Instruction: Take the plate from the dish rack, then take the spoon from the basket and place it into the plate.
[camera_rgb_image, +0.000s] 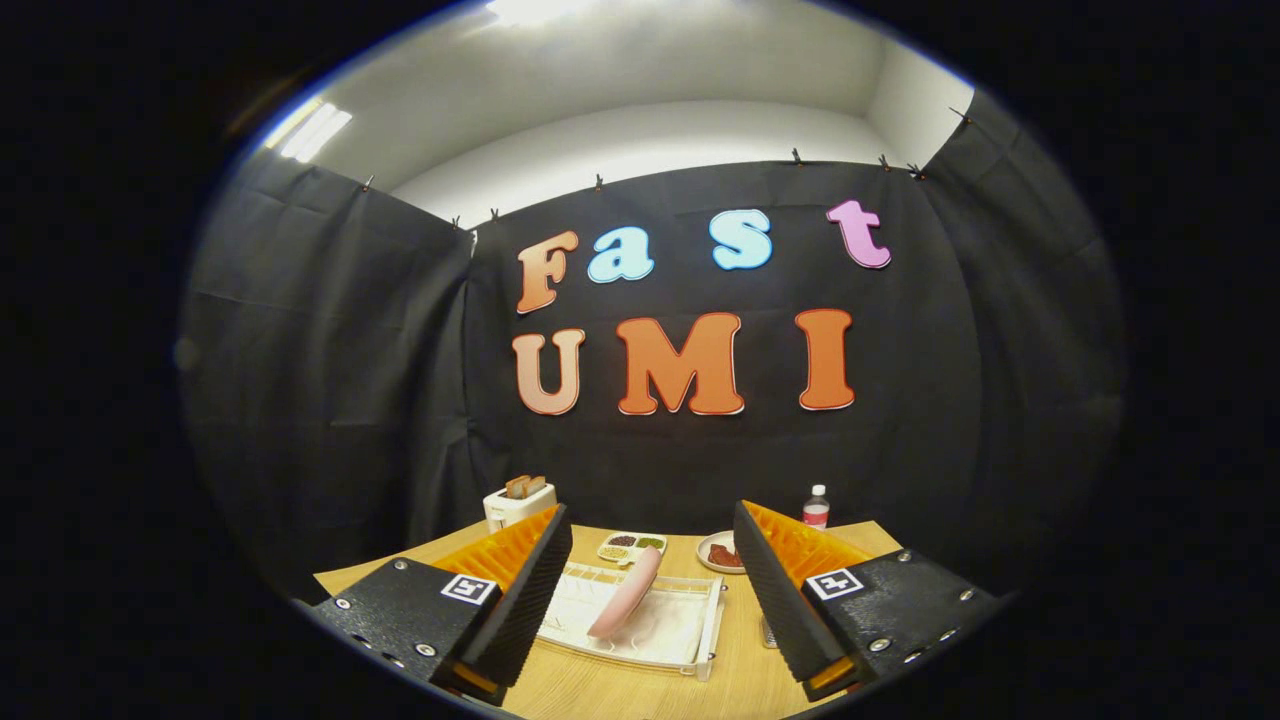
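A pink plate stands on edge in a white dish rack on the wooden table, just ahead of and between my two fingers. My gripper is open, its orange-and-black fingers spread wide on either side of the rack, holding nothing. A bit of metal mesh, perhaps the basket, peeks out just left of the right finger; the rest is hidden and I cannot make out a spoon.
Beyond the rack stand a white toaster with bread, a small divided dish with food, a white plate with something dark red, and a bottle with a white cap. Black cloth walls close the table's far side.
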